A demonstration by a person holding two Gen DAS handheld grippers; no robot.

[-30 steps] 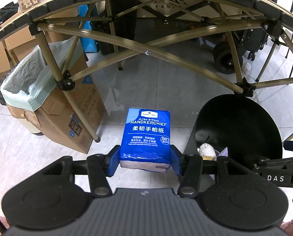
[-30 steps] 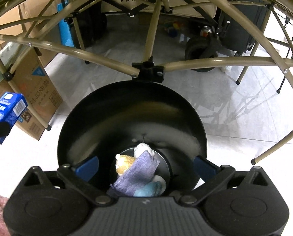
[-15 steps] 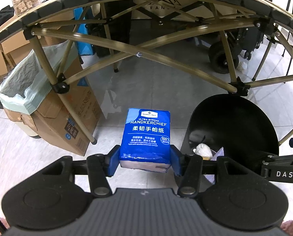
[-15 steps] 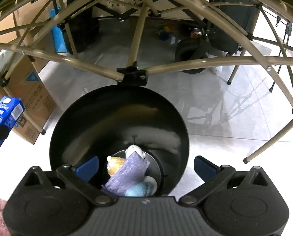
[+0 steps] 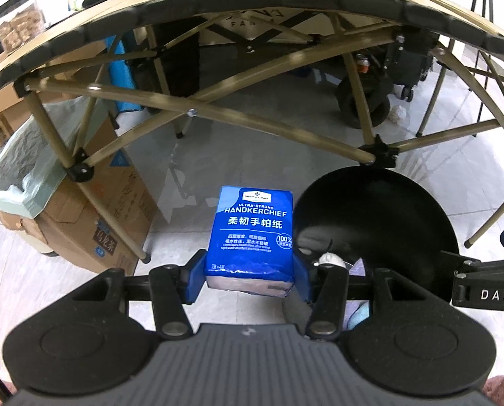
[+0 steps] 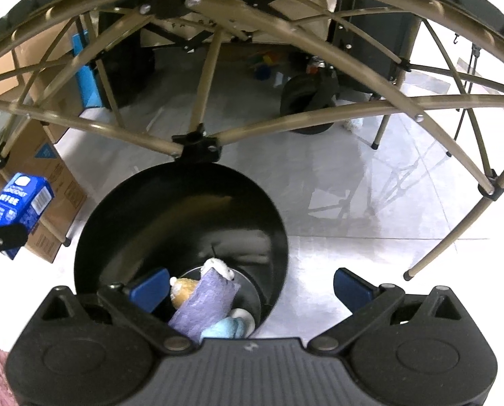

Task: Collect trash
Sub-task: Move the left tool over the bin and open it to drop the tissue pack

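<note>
Left gripper (image 5: pixel 250 279) has its jaws clamped on the blue handkerchief pack (image 5: pixel 252 237), held above the floor just beside the black bin (image 6: pixel 180 233), presumably for dropping in; right gripper (image 6: pixel 252 286) jaws spread apart, straddling the bin's near rim.

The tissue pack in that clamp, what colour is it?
The tissue pack is bright blue with white lettering, clearest in the left wrist view.
</note>
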